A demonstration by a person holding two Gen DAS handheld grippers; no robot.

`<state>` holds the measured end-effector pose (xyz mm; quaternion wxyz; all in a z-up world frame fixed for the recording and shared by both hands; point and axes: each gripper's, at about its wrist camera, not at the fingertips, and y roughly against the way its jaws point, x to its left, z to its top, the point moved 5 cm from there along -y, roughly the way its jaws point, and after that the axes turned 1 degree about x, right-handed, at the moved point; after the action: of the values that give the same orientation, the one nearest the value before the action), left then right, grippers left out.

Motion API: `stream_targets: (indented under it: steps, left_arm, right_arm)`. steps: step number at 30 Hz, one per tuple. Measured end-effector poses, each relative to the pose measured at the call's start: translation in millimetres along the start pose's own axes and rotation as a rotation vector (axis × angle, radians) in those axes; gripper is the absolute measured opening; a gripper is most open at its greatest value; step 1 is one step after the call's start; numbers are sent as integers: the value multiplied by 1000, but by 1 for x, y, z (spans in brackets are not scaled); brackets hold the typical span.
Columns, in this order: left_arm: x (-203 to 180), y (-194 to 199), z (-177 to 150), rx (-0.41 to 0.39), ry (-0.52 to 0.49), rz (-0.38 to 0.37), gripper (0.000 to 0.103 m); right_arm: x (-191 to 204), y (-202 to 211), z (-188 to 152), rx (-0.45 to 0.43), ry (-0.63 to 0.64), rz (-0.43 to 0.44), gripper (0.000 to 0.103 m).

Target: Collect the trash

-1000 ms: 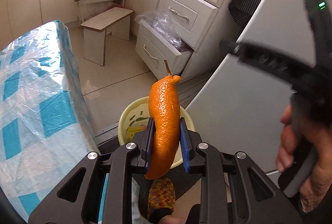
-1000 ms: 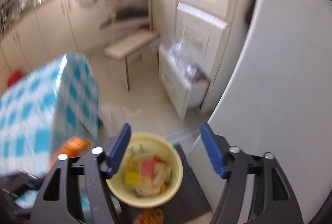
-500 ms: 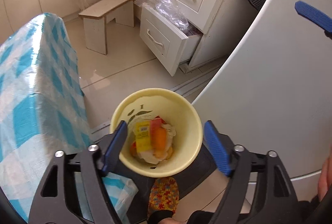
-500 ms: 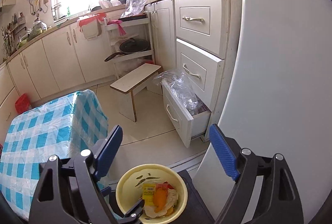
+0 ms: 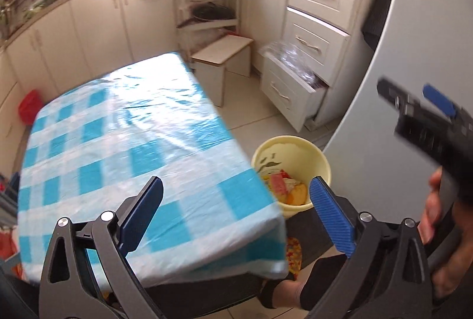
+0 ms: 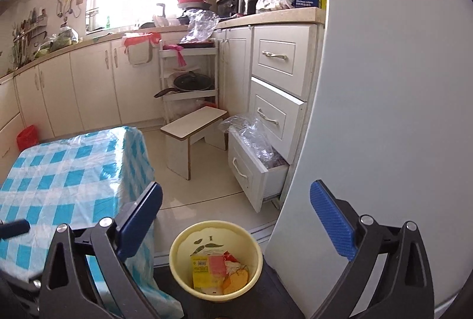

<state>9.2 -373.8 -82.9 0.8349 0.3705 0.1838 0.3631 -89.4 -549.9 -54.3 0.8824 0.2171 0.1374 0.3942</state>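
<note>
Both the left gripper (image 5: 236, 209) and right gripper (image 6: 236, 218) are opening, empty, above the yellow bin (image 6: 215, 257), which a careless swing could topple.

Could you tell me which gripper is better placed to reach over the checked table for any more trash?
Probably the left. The left gripper hangs over the checked table, jaws opening and empty. The right gripper faces the yellow bin on the floor beside the table, jaws also opening and empty. No trash shows on the tabletop.
</note>
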Motion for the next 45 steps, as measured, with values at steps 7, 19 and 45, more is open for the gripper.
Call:
stream_targets:
  steps: [7, 19, 45]
  left_arm:
    - [39, 65, -18, -69, 8, 79, 95]
    - [59, 136, -40, -165, 13, 115, 95]
    - [54, 159, -54, -203, -6, 128, 95]
  right_arm:
    - [33, 70, -13, -106, 11, -2, 96]
    - [51, 139, -27, -37, -30, 36, 96]
    - [65, 172, -31, -64, -34, 31, 96]
